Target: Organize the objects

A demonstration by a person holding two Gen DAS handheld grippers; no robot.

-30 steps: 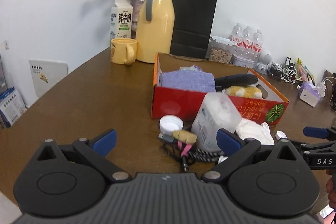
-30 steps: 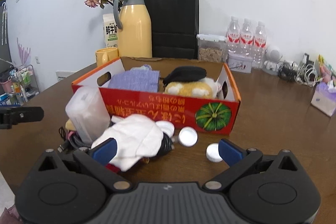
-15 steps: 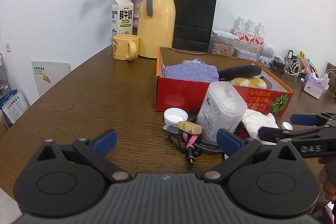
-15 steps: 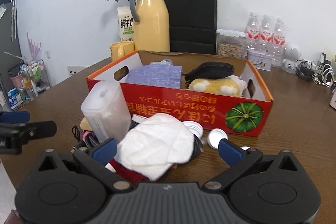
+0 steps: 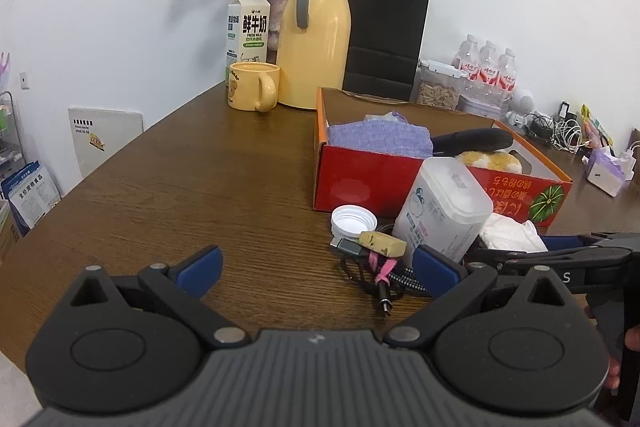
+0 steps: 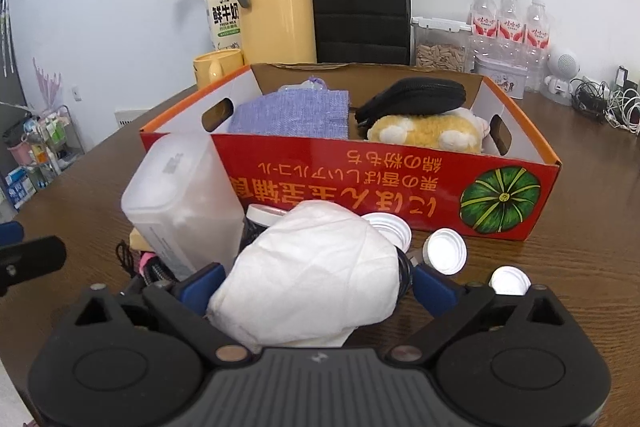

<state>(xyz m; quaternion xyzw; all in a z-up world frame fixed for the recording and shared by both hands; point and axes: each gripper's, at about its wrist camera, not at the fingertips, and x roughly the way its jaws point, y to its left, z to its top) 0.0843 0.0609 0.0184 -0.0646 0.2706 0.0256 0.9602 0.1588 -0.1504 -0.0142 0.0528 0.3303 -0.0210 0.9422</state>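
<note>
The right hand-held gripper (image 6: 316, 287) is spread wide and closing around a white crumpled cloth (image 6: 312, 271) lying between its blue pads on the brown tabletop (image 6: 580, 247), just in front of a red cardboard box (image 6: 380, 183). A clear plastic container (image 6: 180, 203) stands beside the cloth. The left hand-held gripper (image 5: 316, 263) is spread open and empty above the tabletop, left of the clutter.

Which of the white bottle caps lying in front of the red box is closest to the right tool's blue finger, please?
The small white plastic cap at the far right, beside the blue finger; the other two caps lie farther back, nearer the red cardboard box.
</note>
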